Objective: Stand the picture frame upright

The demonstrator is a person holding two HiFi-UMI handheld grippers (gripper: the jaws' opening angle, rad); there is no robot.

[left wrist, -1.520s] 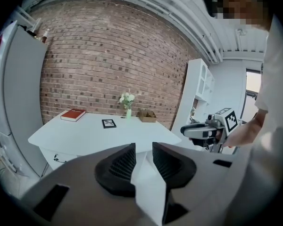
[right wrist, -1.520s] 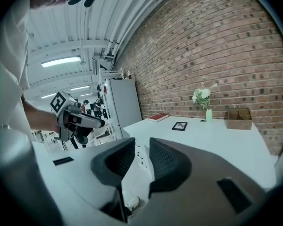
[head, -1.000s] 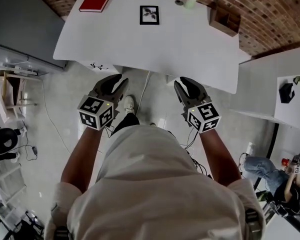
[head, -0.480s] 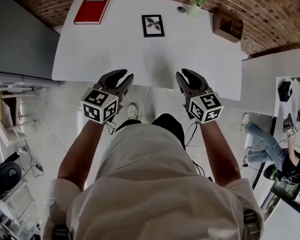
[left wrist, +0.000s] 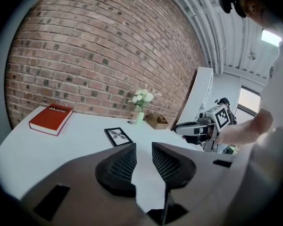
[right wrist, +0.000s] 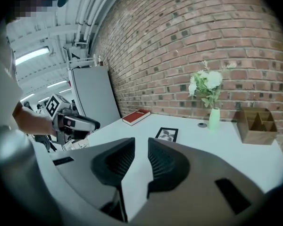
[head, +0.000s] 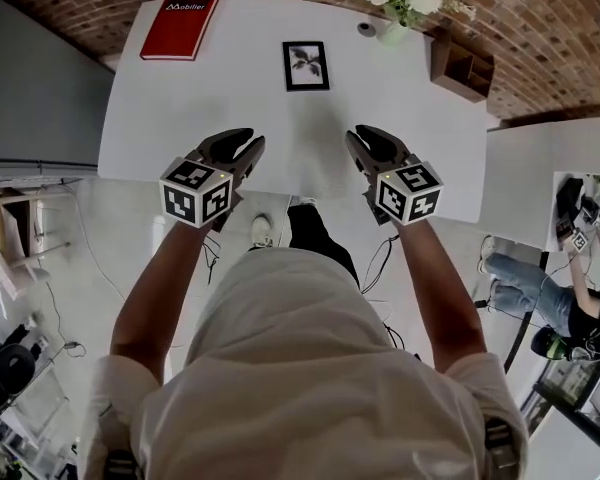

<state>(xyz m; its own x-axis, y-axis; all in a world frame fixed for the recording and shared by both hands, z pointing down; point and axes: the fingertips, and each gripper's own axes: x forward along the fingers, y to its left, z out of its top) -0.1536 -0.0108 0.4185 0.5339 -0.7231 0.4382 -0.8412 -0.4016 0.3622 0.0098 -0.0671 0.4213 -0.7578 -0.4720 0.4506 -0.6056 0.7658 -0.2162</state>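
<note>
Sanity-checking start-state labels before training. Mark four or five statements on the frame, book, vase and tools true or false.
1. The picture frame lies flat on the table. True.
2. The left tool grips the frame. False: its jaws, which have just been closing slightly, stand apart with nothing between them.
3. In the head view, the red book lies left of the frame. True.
4. The vase stands between book and frame. False: it stands right of the frame, near the wooden organizer.

Beige shirt (short sleeves, loose fit); dark trouser leg; white shoe.
</note>
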